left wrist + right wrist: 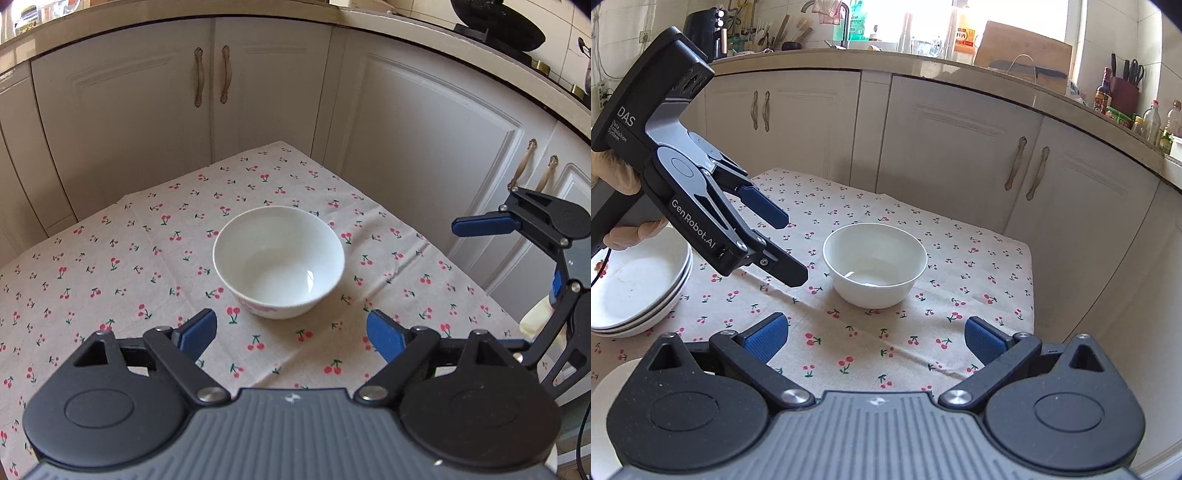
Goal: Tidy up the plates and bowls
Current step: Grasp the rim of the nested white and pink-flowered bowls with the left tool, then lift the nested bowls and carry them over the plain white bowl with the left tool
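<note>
A white bowl (279,262) stands upright and empty on the cherry-print tablecloth (110,280), just beyond my left gripper (291,334). That gripper is open, its blue pads apart with only cloth between them. In the right wrist view the same bowl (875,264) sits ahead of my right gripper (877,336), which is also open and holds nothing. My left gripper (783,243) hangs open above the cloth to the bowl's left, held by a gloved hand (620,177). A stack of white plates (635,291) rests at the table's left.
Cream cabinet doors (953,155) close in behind the table's far edge and right side. A white rounded rim (613,376) shows at the lower left of the right wrist view. One blue finger (480,226) of the right gripper shows at the right edge.
</note>
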The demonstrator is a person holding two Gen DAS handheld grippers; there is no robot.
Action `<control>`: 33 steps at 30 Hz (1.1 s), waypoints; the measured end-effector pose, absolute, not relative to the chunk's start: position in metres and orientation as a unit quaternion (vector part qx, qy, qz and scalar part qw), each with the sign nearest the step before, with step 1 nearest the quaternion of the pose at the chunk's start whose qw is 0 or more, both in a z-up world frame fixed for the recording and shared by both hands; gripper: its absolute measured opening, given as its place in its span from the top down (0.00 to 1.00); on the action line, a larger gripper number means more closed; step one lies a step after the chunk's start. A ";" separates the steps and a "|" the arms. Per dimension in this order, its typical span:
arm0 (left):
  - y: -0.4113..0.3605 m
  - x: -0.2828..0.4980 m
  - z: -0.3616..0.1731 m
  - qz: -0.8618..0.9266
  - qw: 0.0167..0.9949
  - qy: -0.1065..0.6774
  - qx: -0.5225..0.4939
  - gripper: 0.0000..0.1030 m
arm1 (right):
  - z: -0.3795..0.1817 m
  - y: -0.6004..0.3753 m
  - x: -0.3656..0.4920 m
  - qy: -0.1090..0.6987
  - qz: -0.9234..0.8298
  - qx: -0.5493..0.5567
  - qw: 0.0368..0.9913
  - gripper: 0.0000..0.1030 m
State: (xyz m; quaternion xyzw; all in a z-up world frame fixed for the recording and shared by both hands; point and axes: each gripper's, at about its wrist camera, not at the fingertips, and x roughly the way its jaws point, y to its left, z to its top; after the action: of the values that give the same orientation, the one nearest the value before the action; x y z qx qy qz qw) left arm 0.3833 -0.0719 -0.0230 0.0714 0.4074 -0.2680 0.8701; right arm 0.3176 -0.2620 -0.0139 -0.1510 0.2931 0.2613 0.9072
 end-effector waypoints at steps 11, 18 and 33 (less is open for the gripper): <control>-0.081 0.440 -0.052 -0.268 0.865 0.419 0.066 0.16 | -0.046 -0.236 0.376 0.310 0.300 -0.177 0.885 0.01; -0.083 0.449 -0.058 -0.275 0.863 0.418 0.064 0.19 | -0.057 -0.221 0.395 0.318 0.308 -0.182 0.878 0.03; -0.085 0.461 -0.058 -0.277 0.865 0.414 0.063 0.22 | -0.060 -0.214 0.409 0.320 0.308 -0.171 0.879 0.12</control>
State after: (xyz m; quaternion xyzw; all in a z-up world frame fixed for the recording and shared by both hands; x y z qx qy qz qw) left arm 0.4606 -0.0850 -0.0578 0.0632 0.4138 -0.2774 0.8648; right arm 0.4095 -0.2142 -0.0600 -0.1713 0.3197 0.3083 0.8794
